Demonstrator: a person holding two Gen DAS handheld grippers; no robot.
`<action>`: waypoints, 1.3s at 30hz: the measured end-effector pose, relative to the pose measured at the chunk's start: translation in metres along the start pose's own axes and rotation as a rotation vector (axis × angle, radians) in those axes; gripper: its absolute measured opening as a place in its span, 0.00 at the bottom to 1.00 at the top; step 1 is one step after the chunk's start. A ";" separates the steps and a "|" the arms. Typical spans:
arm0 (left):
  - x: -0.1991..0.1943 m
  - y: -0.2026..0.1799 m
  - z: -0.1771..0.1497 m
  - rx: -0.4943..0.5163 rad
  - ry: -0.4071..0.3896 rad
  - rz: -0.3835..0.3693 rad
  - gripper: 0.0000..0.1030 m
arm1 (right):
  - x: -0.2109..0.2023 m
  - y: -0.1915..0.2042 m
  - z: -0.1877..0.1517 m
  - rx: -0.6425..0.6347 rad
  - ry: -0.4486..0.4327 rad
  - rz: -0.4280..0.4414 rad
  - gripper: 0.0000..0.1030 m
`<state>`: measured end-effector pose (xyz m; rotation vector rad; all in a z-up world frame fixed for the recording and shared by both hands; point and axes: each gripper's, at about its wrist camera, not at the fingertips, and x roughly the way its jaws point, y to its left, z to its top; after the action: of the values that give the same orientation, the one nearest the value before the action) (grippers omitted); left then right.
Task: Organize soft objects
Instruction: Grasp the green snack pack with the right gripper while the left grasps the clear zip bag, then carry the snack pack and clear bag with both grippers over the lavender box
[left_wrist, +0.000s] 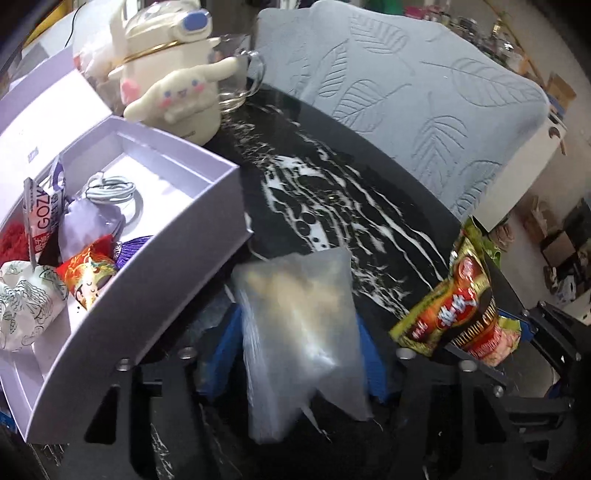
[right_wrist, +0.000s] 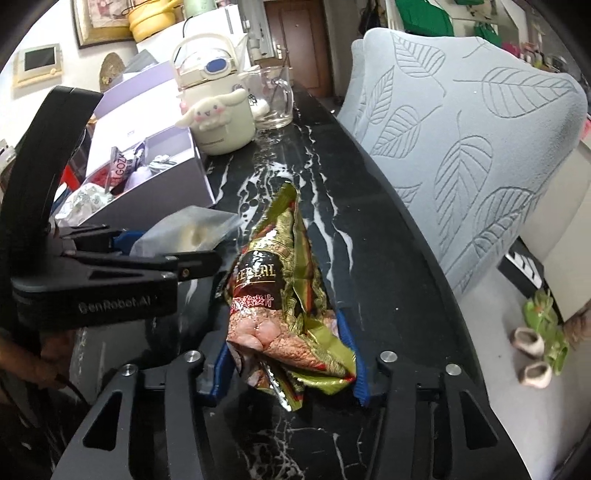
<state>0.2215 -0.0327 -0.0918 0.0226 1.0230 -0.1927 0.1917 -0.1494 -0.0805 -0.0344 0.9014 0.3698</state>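
Spanning scene: black marble tabletop, grey leaf-embossed cushion behind.

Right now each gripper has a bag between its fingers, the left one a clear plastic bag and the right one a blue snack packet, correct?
Nearly. The right gripper is closed on a green and red cereal packet, not a blue one; only the finger pads are blue, as the right wrist view shows. The left gripper does hold the clear plastic bag.
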 end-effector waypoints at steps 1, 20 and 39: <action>-0.001 -0.001 -0.002 0.001 -0.003 -0.006 0.46 | 0.000 0.000 -0.001 0.003 -0.004 0.000 0.47; -0.046 -0.012 -0.034 0.008 -0.064 -0.056 0.45 | -0.027 -0.007 -0.022 0.057 -0.041 -0.048 0.46; -0.086 -0.010 -0.064 -0.006 -0.126 -0.037 0.45 | -0.051 0.028 -0.037 -0.003 -0.057 0.028 0.46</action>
<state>0.1221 -0.0229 -0.0519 -0.0141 0.8988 -0.2221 0.1259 -0.1457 -0.0606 -0.0143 0.8458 0.3965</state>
